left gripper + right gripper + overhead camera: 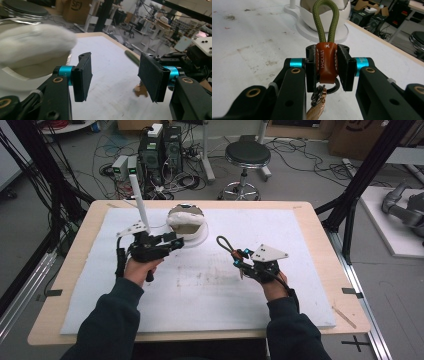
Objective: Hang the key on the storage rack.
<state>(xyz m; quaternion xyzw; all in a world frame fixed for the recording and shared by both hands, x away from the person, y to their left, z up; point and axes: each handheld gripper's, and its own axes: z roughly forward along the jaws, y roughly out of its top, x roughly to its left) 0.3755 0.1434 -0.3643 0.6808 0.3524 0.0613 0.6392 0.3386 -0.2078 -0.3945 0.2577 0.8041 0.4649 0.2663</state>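
Both forearms wear dark navy sleeves that reach the wrists. The left hand-held gripper is a black body with a black grip handle and a grey three-cornered plate on top; a black cable trails by the wrist. Up close its two black arms carry brass-coloured rivets, bright blue collars, and flat rectangular black pads with a fine textured face. The right hand-held gripper has the same black frame, blue collars and a pale grey plate with small dark screws. Its black arms show brass rivets, black screw holes and a blue collar with faint lettering.
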